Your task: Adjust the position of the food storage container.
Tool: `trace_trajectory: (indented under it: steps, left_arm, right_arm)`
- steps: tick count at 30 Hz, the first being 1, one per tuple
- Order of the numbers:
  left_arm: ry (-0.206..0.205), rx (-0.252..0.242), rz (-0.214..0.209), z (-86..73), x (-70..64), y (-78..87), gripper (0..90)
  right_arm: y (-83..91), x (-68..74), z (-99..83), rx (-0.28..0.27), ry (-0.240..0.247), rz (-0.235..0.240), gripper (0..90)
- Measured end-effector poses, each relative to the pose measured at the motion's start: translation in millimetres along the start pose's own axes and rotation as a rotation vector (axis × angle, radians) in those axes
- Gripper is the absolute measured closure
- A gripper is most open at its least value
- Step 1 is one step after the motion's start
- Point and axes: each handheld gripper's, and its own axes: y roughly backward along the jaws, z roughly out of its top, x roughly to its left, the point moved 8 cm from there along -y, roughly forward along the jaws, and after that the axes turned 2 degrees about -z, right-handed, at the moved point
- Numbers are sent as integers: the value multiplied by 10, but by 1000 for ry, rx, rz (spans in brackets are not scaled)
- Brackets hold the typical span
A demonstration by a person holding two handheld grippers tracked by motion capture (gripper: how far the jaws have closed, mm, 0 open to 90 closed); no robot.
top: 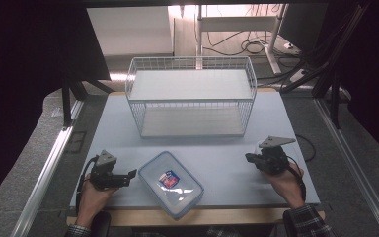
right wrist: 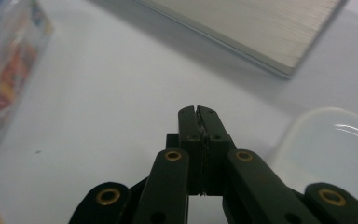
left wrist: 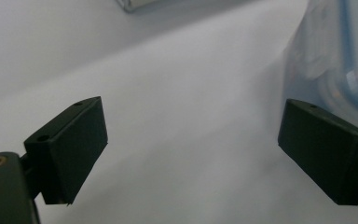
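A clear plastic food container (top: pixel 170 184) with a blue-edged lid and a red-and-blue label lies flat on the pale table (top: pixel 286 123), turned at an angle, near the front edge at about six o'clock from the table's middle. The left gripper (top: pixel 128 177) sits at nine o'clock of the container, held low over the table by the person's left hand (top: pixel 94 197), its tips pointing toward three o'clock and just beside the container's near-left corner. In the left gripper view the two black jaws stand wide apart with bare table between them, and the container's clear wall and blue rim (left wrist: pixel 340 70) rise right behind the right-hand jaw; whether that jaw touches the wall cannot be told. The right gripper (top: pixel 249 158) rests at about two o'clock of the container, well apart from it, in the person's right hand (top: pixel 288 185), pointing toward nine o'clock. In the right gripper view its jaws (right wrist: pixel 198 114) are pressed together with nothing between them, and the container shows blurred at the upper left (right wrist: pixel 7 65). A white wire basket (top: pixel 191 96) stands at twelve o'clock of the container, farther back on the table, with a flat pale panel across its top.
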Motion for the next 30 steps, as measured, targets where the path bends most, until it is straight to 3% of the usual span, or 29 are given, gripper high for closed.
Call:
trace_trajectory:
  steps: [3, 5, 6, 7, 8, 9, 10, 11, 12, 13, 15, 17, 18, 19, 21, 22, 25, 30]
  left_arm:
    - [-7, -7, -11, 9, -14, 18, 154]
    - [-9, -6, -18, 9, -24, 16, 179]
    - [-18, -5, -46, 13, -57, 16, 264]
    - [-18, -5, -46, 13, -57, 16, 305]
    - [-21, -7, -58, 20, -78, 14, 346]
    - [-34, 5, -91, 26, -121, 9, 397]
    - [-34, 5, -91, 26, -121, 9, 437]
    - [-27, 10, -107, 29, -147, 2, 437]
    - [-25, 22, -127, 30, -173, -12, 479]
    - [-23, 29, -137, 35, -194, -24, 581]
    - [-24, 37, -158, 49, -240, -40, 617]
    - [-46, 44, -173, 64, -282, -42, 740]
    - [-46, 44, -173, 64, -282, -42, 761]
    - [-50, 44, -183, 63, -293, -42, 784]
    - [-47, 47, -193, 58, -302, -44, 815]
    - [-46, 48, -199, 57, -307, -44, 831]
    - [-45, 51, -207, 57, -323, -45, 873]
    - [-32, 61, -210, 67, -366, -52, 897]
  right_arm:
    - [-3, 216, -3, -2, 21, 53, 889]
    - [-7, 278, 0, -6, 29, 68, 889]
    - [-12, 418, -6, -4, 49, 103, 889]
    - [-12, 418, -6, -4, 49, 103, 889]
    - [-27, 575, -21, 2, 72, 138, 889]
    - [-37, 659, -34, 7, 84, 158, 889]
    - [-37, 659, -34, 7, 84, 158, 889]
    - [-48, 745, -45, 13, 96, 178, 889]
    - [-56, 831, -56, 19, 108, 202, 889]
    - [-71, 1023, -78, 34, 119, 272, 888]
    - [-77, 1079, -85, 40, 129, 290, 887]
    - [-117, 1305, -124, 66, 155, 353, 888]
    - [-117, 1305, -124, 66, 155, 353, 888]
    - [-154, 1436, -167, 91, 170, 396, 888]
    - [-168, 1481, -182, 101, 177, 410, 888]
    - [-207, 1596, -220, 128, 196, 435, 889]
    - [-246, 1671, -234, 136, 212, 433, 885]
    - [-268, 1636, -241, 140, 208, 424, 890]
